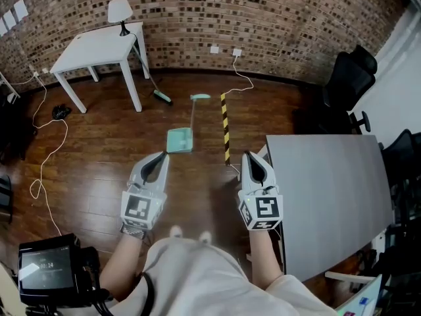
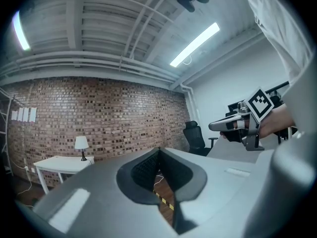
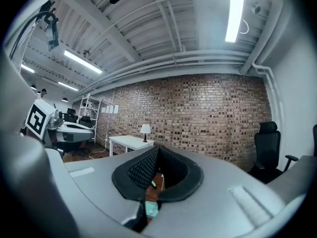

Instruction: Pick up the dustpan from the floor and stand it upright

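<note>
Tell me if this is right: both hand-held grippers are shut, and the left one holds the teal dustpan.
No. The left hand-held gripper and the right hand-held gripper are shut, but the left one holds nothing: the head view shows the dustpan on the floor ahead of it, untouched.

Open floor (image 1: 197, 196) fwd to dustpan (image 1: 179, 140); grey table (image 1: 329, 196) blocks rt side.

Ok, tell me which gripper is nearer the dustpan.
Left. In the head view the left gripper sits just below-left of the dustpan; the right gripper is farther right.
</note>
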Demonstrator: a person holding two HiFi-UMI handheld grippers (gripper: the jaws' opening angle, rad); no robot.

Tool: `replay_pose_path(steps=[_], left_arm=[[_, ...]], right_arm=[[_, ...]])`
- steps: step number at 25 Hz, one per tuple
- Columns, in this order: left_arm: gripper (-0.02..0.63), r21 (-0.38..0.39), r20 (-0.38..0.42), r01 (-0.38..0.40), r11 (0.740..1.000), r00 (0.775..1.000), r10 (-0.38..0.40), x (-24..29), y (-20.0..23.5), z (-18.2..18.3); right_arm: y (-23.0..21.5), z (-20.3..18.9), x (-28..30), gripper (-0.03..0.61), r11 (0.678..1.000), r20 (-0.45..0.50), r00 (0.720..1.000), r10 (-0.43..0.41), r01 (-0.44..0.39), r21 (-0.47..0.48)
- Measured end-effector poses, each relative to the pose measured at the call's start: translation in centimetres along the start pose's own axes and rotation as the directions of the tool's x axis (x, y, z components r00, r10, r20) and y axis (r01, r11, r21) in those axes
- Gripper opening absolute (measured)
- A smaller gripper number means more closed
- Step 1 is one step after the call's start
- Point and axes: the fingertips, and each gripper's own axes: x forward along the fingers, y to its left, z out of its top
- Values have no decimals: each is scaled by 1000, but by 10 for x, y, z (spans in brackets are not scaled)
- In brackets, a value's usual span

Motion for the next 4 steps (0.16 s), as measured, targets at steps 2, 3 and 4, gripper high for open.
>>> replay_pose_path(steps=[2,3,4], left_arm=[[2,-2,-2,-2,1000,1000,2,0,-1,-2],[2,-5,-3,-3,1000,1000,3,0,-1,-3],[2,-7,-4,-5,1000,1000,5,-1,-2,-4]], right_arm=[[1,-1,0,12,1000,-5,1000,5,-5,-1],[1,-3,0,12,1000,-7,1000,5,-5,1],[1,-4,0,12,1000,-8,1000,6,-6,3]])
